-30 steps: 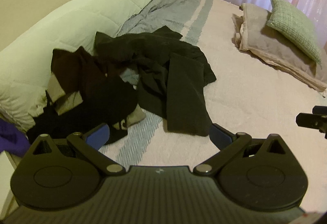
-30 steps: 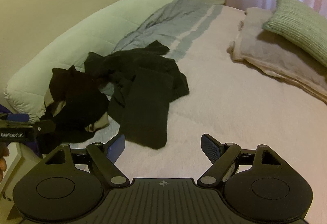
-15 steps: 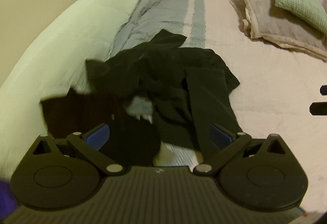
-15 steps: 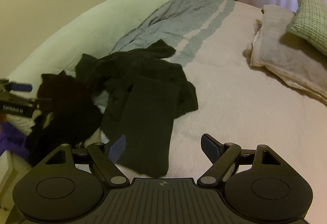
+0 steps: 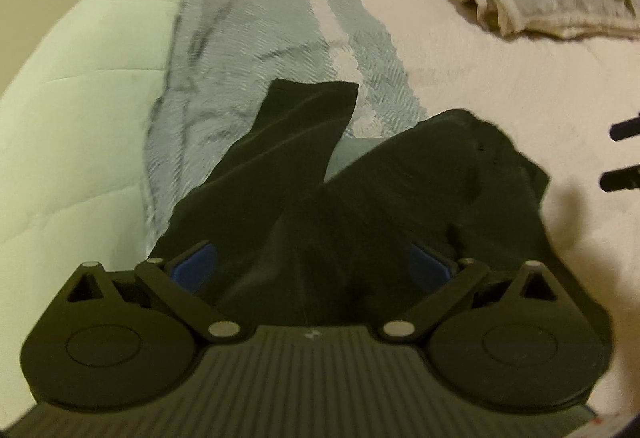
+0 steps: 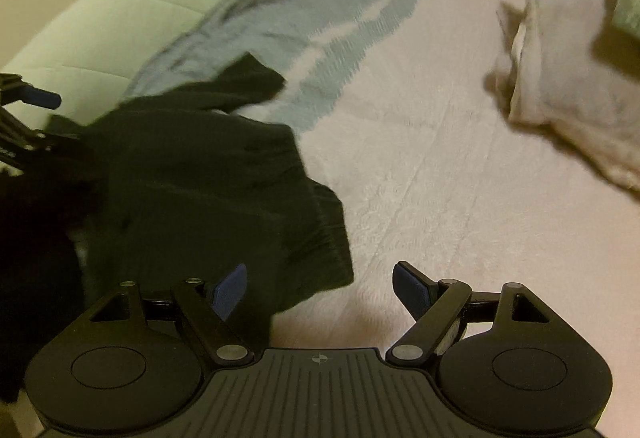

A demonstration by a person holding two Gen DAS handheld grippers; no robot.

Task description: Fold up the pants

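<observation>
The black pants [image 5: 400,198] are seen crumpled on the bed [image 5: 500,78], partly over a grey-striped blanket [image 5: 248,38]. The left gripper [image 5: 312,262] is held wide open directly above them, dark cloth filling the gap between its fingers. The right gripper [image 6: 316,286] is likewise spread open at the pants' right edge, gripping nothing.

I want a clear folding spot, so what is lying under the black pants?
The black pants lie on the bedspread, partly over its grey-blue striped part. Anything beneath the dark cloth itself is covered and cannot be seen.
</observation>
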